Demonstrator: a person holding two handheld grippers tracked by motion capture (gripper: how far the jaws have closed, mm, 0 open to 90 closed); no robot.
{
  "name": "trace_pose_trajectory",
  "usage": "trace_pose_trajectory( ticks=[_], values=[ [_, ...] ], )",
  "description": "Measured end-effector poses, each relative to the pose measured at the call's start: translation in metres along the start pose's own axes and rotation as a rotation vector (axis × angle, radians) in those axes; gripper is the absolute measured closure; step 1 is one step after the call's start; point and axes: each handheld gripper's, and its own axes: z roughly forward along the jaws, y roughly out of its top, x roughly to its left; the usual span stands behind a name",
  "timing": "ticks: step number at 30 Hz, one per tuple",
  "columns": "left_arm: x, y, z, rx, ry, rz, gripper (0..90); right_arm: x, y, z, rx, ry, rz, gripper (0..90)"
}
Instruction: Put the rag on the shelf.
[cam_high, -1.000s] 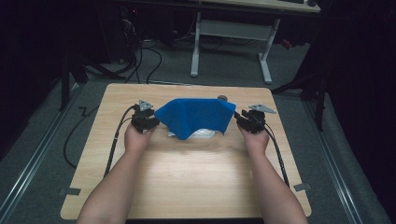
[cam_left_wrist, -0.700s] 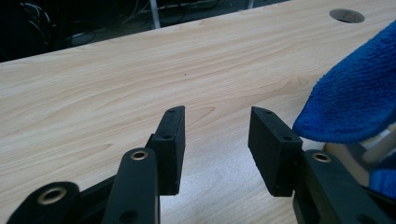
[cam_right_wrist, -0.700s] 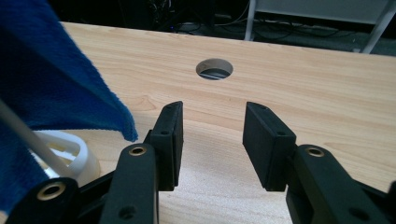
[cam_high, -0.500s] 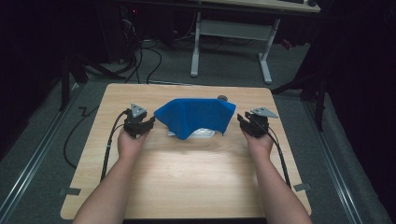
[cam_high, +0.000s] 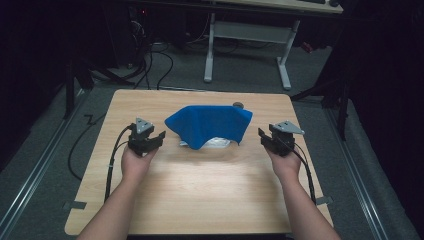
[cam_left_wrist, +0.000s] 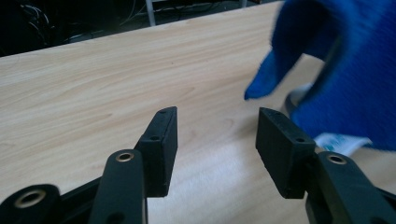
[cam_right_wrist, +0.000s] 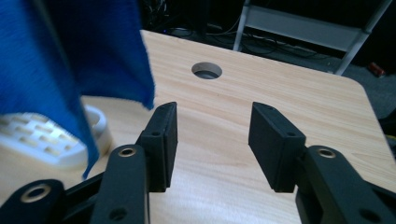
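Evidently found both sets of jaws released, nothing btwn them. Saw the blue cloth (cam_high: 210, 122) draped over a white ribbed item (cam_right_wrist: 42, 135), mid worktop (cam_high: 200, 185). From the left gripper (cam_left_wrist: 217, 135), spotted the cloth ahead and to the right of the jaws, near but not touching, w/ one corner hanging down just beyond the right jaw. From the right gripper (cam_right_wrist: 212, 135), spotted it ahead and to the left, w/ its hem hanging just past the left jaw tip and a round hole (cam_right_wrist: 207, 70) in the worktop well ahead, btwn the jaws.

Judged the step as clearing off w/ the cover left in place. Reckoned best done like so: kept jaws wide, drew each gripper straight back and outward, away from the cloth side; lifted a touch so pads didn't drag on the wood; watched the hanging corner nr the left gripper's right jaw and the hem nr the right gripper's left jaw, since a snag there prob. would've pulled the cover off.
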Motion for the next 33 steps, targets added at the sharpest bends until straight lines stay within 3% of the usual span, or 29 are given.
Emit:
trace_pose_trajectory(
  ticks=[4, 7, 9, 12, 16, 20, 24, 27, 29, 30, 32, 33],
  values=[
    [-0.006, -0.007, -0.013, 0.002, -0.002, 0.009, 47.6, 0.001, -0.006, -0.016, -0.026, 0.005, 0.002, 50.0],
    [-0.010, -0.011, -0.022, 0.003, 0.004, 0.025, 46.6, 0.002, -0.010, -0.026, -0.001, 0.008, 0.006, 45.0],
    [-0.013, -0.015, -0.029, 0.002, 0.001, 0.028, 45.6, 0.002, -0.013, -0.035, -0.032, 0.004, -0.005, 45.0],
    [-0.017, -0.020, -0.038, 0.000, -0.007, 0.032, 44.7, 0.004, -0.015, -0.046, -0.011, 0.015, -0.004, 42.4],
    [-0.025, -0.028, -0.052, -0.008, -0.029, 0.034, 42.2, 0.013, -0.023, -0.071, -0.045, 0.040, -0.015, 40.0],
    [-0.039, -0.039, -0.064, -0.018, -0.076, 0.026, 39.5, 0.020, -0.029, -0.082, -0.064, 0.060, -0.013, 38.6],
    [-0.062, -0.052, -0.073, -0.006, -0.141, 0.029, 36.0, 0.038, -0.040, -0.094, -0.059, 0.102, 0.004, 36.5],
    [-0.092, -0.072, -0.081, -0.017, -0.176, 0.033, 35.0, 0.057, -0.052, -0.100, -0.050, 0.119, 0.008, 34.8],
    [-0.108, -0.084, -0.081, 0.030, -0.240, 0.034, 37.2, 0.073, -0.067, -0.103, -0.044, 0.139, -0.008, 34.7],
    [-0.118, -0.085, -0.080, 0.053, -0.260, 0.072, 36.4, 0.082, -0.075, -0.104, -0.036, 0.142, -0.019, 35.1],
    [-0.128, -0.086, -0.079, 0.061, -0.234, 0.156, 35.6, 0.098, -0.088, -0.102, 0.006, 0.179, -0.068, 35.0],
    [-0.130, -0.085, -0.077, 0.068, -0.223, 0.177, 35.6, 0.105, -0.093, -0.102, 0.013, 0.185, -0.093, 35.8]
  ],
)
